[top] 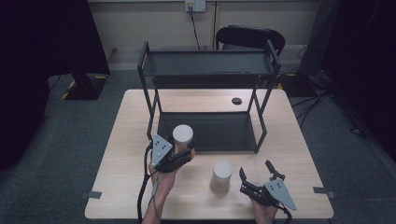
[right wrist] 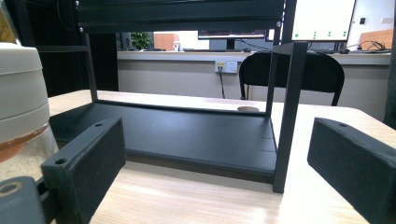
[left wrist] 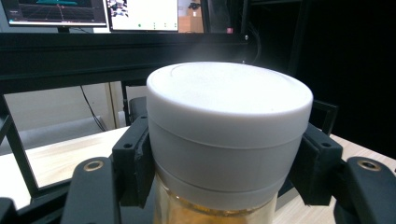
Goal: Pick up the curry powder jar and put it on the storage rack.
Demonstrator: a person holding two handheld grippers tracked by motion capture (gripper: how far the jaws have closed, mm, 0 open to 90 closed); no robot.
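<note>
My left gripper (top: 184, 153) is shut on a white-lidded jar (top: 182, 135) and holds it just in front of the black shelf rack's (top: 210, 63) lower tray. In the left gripper view the jar (left wrist: 229, 135) sits between both jaws, with amber contents under the lid. A second white-lidded jar (top: 222, 176) stands on the wooden table (top: 126, 154) near the front. My right gripper (top: 258, 176) lies just right of that jar, open, with nothing between its jaws. The second jar (right wrist: 21, 102) is at the left edge of the right gripper view.
The two-tier black rack takes up the table's middle and back; its lower tray (right wrist: 187, 133) lies straight ahead of my right gripper. A black chair (top: 250, 37) stands behind the table. A round cable hole (top: 236, 101) is in the tabletop at the back.
</note>
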